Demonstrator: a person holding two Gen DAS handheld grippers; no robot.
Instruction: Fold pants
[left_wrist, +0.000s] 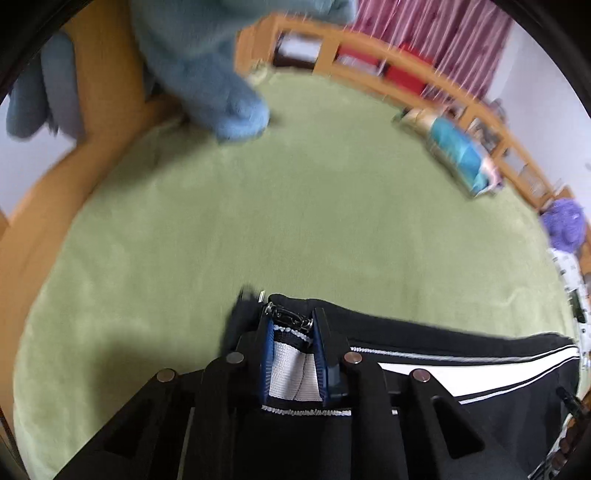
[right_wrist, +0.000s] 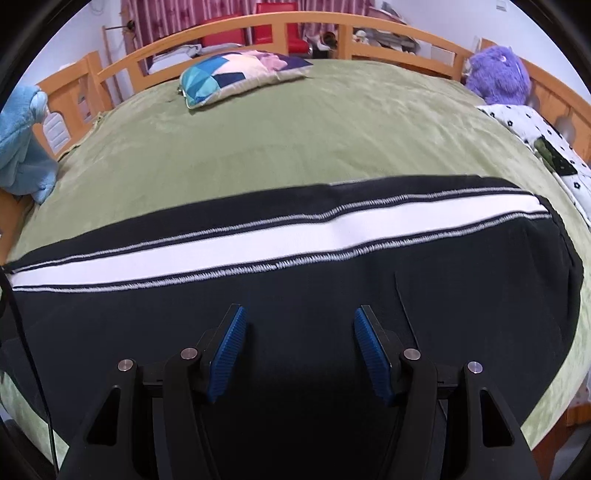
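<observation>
Black pants (right_wrist: 332, 280) with a white side stripe lie stretched across the green bedcover (right_wrist: 295, 140). In the left wrist view my left gripper (left_wrist: 293, 334) is shut on one end of the pants (left_wrist: 461, 354), pinching the black and white fabric between its blue pads; a small metal clip shows at the fingertips. In the right wrist view my right gripper (right_wrist: 299, 325) is open and empty, its blue pads (right_wrist: 229, 350) spread apart just above the black fabric.
A patterned pillow (right_wrist: 236, 75) lies at the far side of the bed. A blue plush toy (right_wrist: 22, 147) sits at the left edge, a purple plush toy (right_wrist: 498, 74) at the far right. A wooden bed rail (right_wrist: 332, 26) runs around the bed.
</observation>
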